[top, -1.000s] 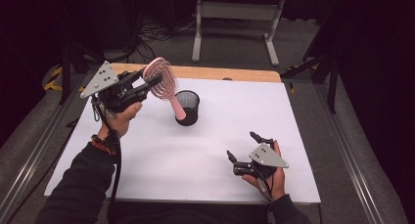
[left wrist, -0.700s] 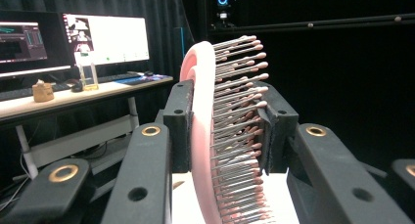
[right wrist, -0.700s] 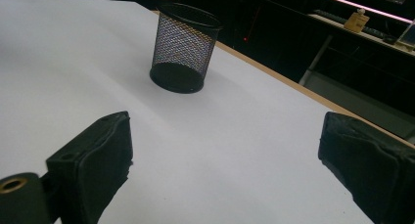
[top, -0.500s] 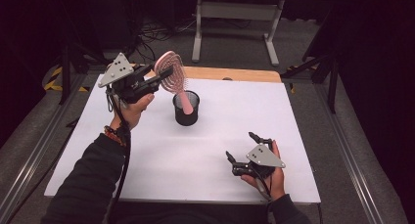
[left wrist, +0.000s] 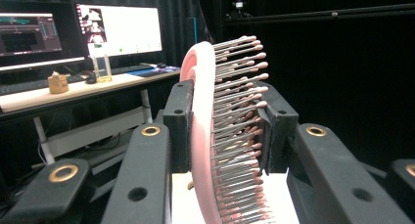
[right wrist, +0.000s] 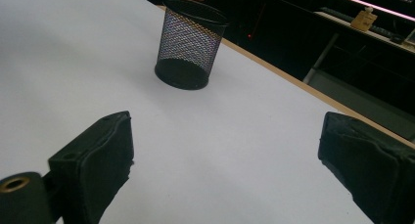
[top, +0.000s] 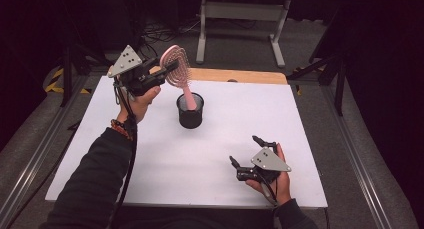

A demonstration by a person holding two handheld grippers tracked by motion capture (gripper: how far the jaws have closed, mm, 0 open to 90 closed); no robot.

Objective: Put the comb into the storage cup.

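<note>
Your white table point(top: 165, 159) carries one thing, a black wire-mesh cup point(top: 190, 110) standing upright near its far middle, and it looks light enough to tip or slide if something leans on its rim. Your left tool point(top: 167, 71) is clenched on the head of a pink hairbrush point(top: 179, 71), held up above the table's far left with the handle angling down so its end sits at or just inside the cup's mouth. In the left gripper view the jaws pinch the head across its thickness, one pad on the pink back point(left wrist: 198, 111), the other against the bristles point(left wrist: 240, 116). Those bristles look springy, so the hold is probably a little soft and the brush may pivot; the rigid plastic frame or the handle would likely give a firmer purchase. The brush seems light and stiff, not fragile. Your right tool point(top: 247, 154) rests released on the near right of the table, jaws spread wide, well apart from the cup.
</note>
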